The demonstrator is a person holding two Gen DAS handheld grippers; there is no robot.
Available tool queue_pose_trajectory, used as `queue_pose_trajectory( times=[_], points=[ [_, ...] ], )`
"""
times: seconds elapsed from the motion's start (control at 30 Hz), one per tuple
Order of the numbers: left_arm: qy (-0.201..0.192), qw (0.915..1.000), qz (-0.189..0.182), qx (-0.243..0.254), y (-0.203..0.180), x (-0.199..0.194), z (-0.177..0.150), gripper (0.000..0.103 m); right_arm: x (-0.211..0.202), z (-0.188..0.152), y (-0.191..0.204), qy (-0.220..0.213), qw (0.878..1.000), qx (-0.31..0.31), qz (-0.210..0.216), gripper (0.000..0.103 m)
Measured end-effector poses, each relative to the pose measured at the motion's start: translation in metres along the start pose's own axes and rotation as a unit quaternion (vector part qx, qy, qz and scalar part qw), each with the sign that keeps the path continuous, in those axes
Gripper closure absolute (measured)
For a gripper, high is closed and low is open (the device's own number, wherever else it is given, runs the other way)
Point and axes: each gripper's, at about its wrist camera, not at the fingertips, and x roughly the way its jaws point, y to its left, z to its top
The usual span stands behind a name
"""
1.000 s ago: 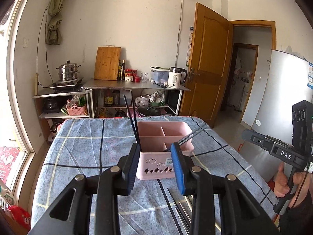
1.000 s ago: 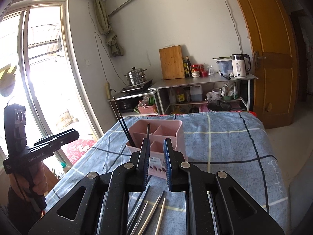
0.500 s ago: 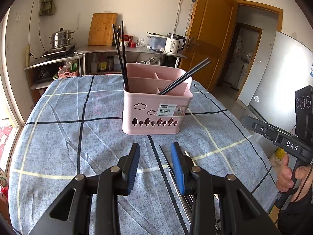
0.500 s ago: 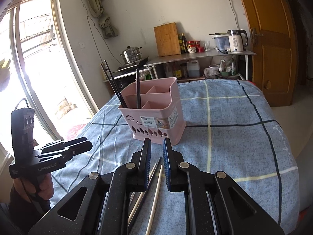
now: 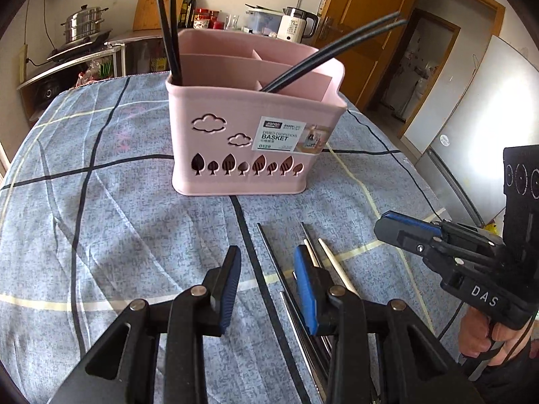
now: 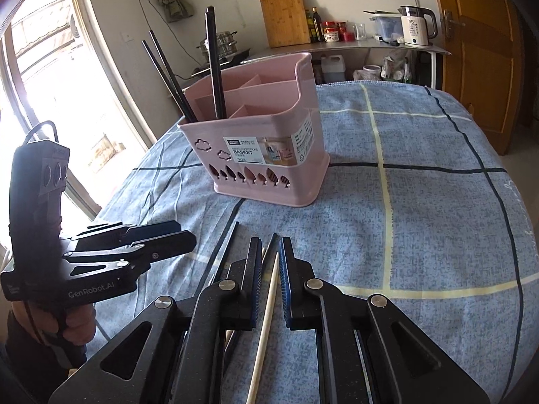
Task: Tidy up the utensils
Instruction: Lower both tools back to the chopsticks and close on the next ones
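Where the checked tablecloth [image 6: 421, 202] lies bare to my right, I have open room. The pink basket [image 5: 242, 141] stands mid-table, black chopsticks [image 5: 337, 47] inside. My left gripper [image 5: 267, 262] hangs apart over cloth; my right gripper [image 6: 271, 256] tilts down, closing around a pale chopstick [image 6: 266, 309], not pressing.

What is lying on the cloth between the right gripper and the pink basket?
In the right wrist view, only bare blue checked tablecloth separates the right gripper from the pink basket, apart from chopstick tips just past its fingertips.
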Motion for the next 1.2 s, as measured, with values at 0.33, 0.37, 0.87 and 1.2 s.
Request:
queue_pose_trajectory(
  times=[0.33, 0.37, 0.87, 1.2],
  points=[
    [0.034, 0.9993, 0.009, -0.01, 0.003, 0.04, 0.001, 0.083, 0.043, 0.007, 0.0, 0.055, 0.998, 0.001, -0.003, 0.092],
    [0.033, 0.9994, 0.01, -0.009, 0.002, 0.041, 0.001, 0.084, 0.048, 0.008, 0.0, 0.059, 0.998, 0.002, -0.004, 0.092],
    [0.032, 0.9994, 0.011, -0.003, 0.004, 0.043, 0.004, 0.088, 0.075, 0.014, 0.0, 0.09, 0.996, -0.001, -0.011, 0.092],
    [0.032, 0.9994, 0.013, -0.002, 0.003, 0.043, 0.004, 0.088, 0.072, 0.012, 0.002, 0.094, 0.994, -0.023, -0.04, 0.097]
  ],
)
